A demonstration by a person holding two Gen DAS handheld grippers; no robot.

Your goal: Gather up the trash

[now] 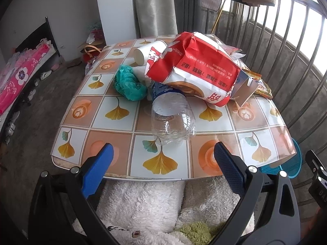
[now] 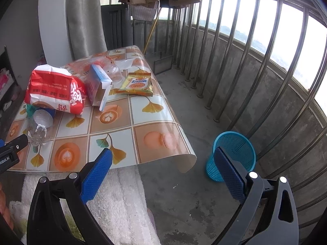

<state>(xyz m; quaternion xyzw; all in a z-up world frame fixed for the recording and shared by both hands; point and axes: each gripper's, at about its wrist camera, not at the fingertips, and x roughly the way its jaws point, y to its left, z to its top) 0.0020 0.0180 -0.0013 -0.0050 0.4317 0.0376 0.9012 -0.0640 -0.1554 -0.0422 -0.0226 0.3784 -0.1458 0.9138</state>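
Trash lies on the patterned table (image 1: pixel 114 163). A clear plastic bottle (image 1: pixel 171 118) lies on its side nearest me, base toward me. Behind it are a red and white paper bag (image 1: pixel 196 69), a paper cup (image 1: pixel 149 55), a crumpled green bag (image 1: pixel 128 83), a blue carton (image 2: pixel 98 83) and a yellow snack packet (image 2: pixel 137 84). My left gripper (image 1: pixel 163 155) is open and empty, just short of the bottle's base. My right gripper (image 2: pixel 163 163) is open and empty at the table's near right corner. A blue mesh bin (image 2: pixel 231 155) stands on the floor to the right, behind my right finger.
A metal railing (image 2: pixel 255 65) runs along the right side of the concrete floor. A grey curtain (image 1: pixel 155 8) and a white wall stand behind the table. A white fluffy cloth (image 1: pixel 147 208) lies below the table's front edge. A pink patterned bed (image 1: pixel 18 77) sits at the far left.
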